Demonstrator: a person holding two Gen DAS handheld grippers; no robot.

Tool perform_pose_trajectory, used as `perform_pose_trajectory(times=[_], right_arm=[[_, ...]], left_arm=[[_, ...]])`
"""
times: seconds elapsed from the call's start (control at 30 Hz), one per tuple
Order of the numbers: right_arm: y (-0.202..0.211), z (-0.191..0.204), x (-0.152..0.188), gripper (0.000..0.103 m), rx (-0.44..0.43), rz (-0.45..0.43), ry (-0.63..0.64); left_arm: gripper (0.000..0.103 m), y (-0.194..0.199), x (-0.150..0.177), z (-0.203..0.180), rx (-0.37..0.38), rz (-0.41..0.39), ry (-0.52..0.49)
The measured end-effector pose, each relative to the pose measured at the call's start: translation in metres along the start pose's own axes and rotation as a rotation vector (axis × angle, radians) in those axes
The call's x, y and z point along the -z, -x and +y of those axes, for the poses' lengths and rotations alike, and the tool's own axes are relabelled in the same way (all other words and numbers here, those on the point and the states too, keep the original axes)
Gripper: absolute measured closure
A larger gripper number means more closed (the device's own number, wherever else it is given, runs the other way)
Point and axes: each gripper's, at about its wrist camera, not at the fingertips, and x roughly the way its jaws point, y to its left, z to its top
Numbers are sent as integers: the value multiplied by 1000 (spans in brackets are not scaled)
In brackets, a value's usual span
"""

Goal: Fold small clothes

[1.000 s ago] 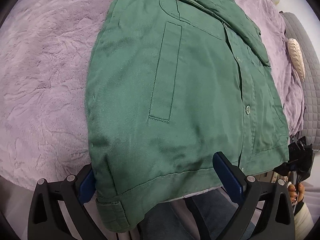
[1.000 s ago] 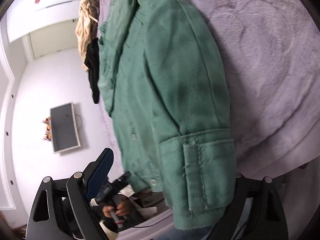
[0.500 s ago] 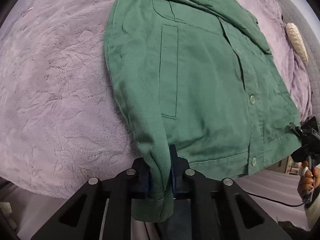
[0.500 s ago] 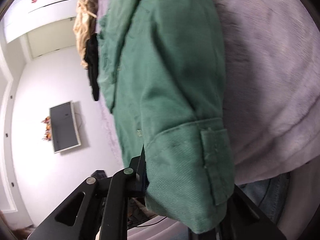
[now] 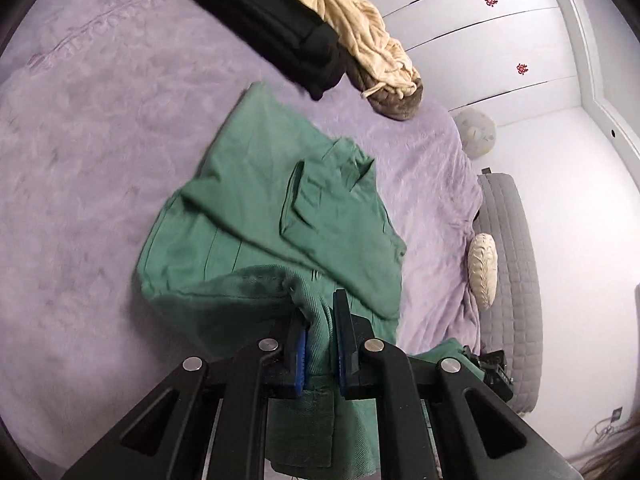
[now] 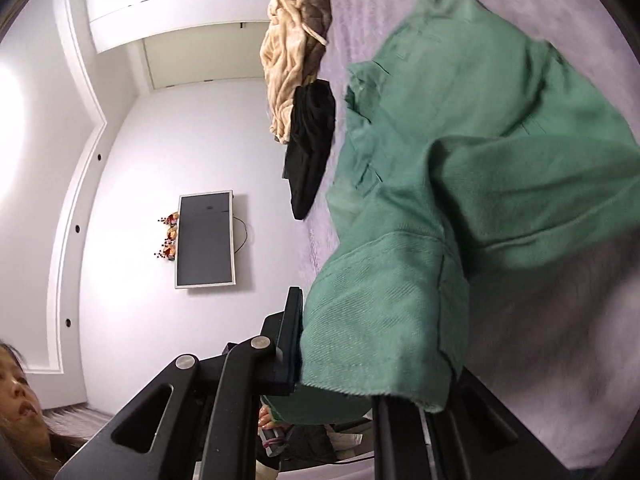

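Note:
A green jacket (image 5: 272, 208) lies on the lilac bedspread (image 5: 100, 160), its lower part lifted and curling back over its body. My left gripper (image 5: 318, 312) has one corner of the hem bunched between its blue pads, and its jaws are closing on the cloth. In the right wrist view the jacket (image 6: 480, 140) rises from the bedspread (image 6: 560, 340). My right gripper (image 6: 372, 320) is shut on the other hem corner. Thick folded cloth drapes over its right finger and hides it. Only the left finger (image 6: 294, 320) shows.
A folded black garment (image 5: 272, 28) and a beige one (image 5: 360, 28) lie at the far end of the bed. A grey quilted bench (image 5: 516, 260) with a cream cushion (image 5: 484, 268) runs along the right side. Behind stand white wardrobes (image 5: 480, 32). A wall screen (image 6: 206, 240) and a person (image 6: 16, 392) appear on the left.
Both grippers stood open around the hem corners, then shut on them. They have since risen and carried the hem toward the collar, so the lower part folds over.

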Motion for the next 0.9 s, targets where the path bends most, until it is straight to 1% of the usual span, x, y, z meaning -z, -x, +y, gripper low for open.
perform_pose_trajectory(times=[0.07, 0.13, 0.2, 0.27, 0.37, 0.4, 0.5, 0.53, 0.57, 0.6, 0.63, 0.67, 0.7, 0.73, 0.77, 0.83, 0.87, 0.9], right_arm=[[-12, 11, -33, 88, 0, 6, 30], [-20, 13, -65, 88, 18, 11, 56], [-30, 6, -97, 88, 51, 12, 48], [-42, -4, -129, 88, 96, 13, 33], [-60, -30, -168, 87, 178, 32, 0], [-68, -41, -177, 85, 208, 43, -15], [-82, -67, -196, 84, 301, 73, -57], [-85, -70, -200, 83, 309, 78, -62], [-85, -71, -202, 81, 307, 74, -56], [-82, -67, -204, 69, 302, 66, -40], [-77, -61, -204, 38, 297, 59, -16], [-71, -52, -206, 24, 297, 49, 22], [-63, -42, -205, 16, 309, 42, 61], [-57, -32, -205, 16, 327, 43, 107], [-49, -22, -205, 16, 363, 26, 161], [-36, -6, -204, 16, 492, -6, 289], [-33, -3, -204, 16, 545, -41, 340], [-31, -2, -204, 16, 610, -49, 385]], left_arm=[[90, -23, -32, -15, -42, -25, -46], [90, -45, -58, -25, -83, -47, -68], [90, -65, -82, -28, -138, -70, -69], [90, -92, -103, -27, -214, -88, -52], [90, -129, -123, -16, -318, -87, -26], [90, -140, -128, -12, -349, -70, -27], [90, -164, -133, -2, -454, -25, -32], [83, -165, -131, 1, -467, -12, -29], [78, -166, -132, 1, -482, -6, -30], [65, -163, -131, -1, -501, -20, -42], [33, -158, -131, -6, -527, -44, -58], [17, -151, -131, -10, -566, -81, -79], [5, -143, -129, -16, -590, -122, -104], [5, -135, -129, -22, -599, -145, -125], [5, -131, -129, -25, -609, -141, -145], [5, -128, -129, -29, -643, -128, -176], [5, -130, -128, -31, -662, -122, -206], [5, -134, -127, -32, -686, -110, -239]])
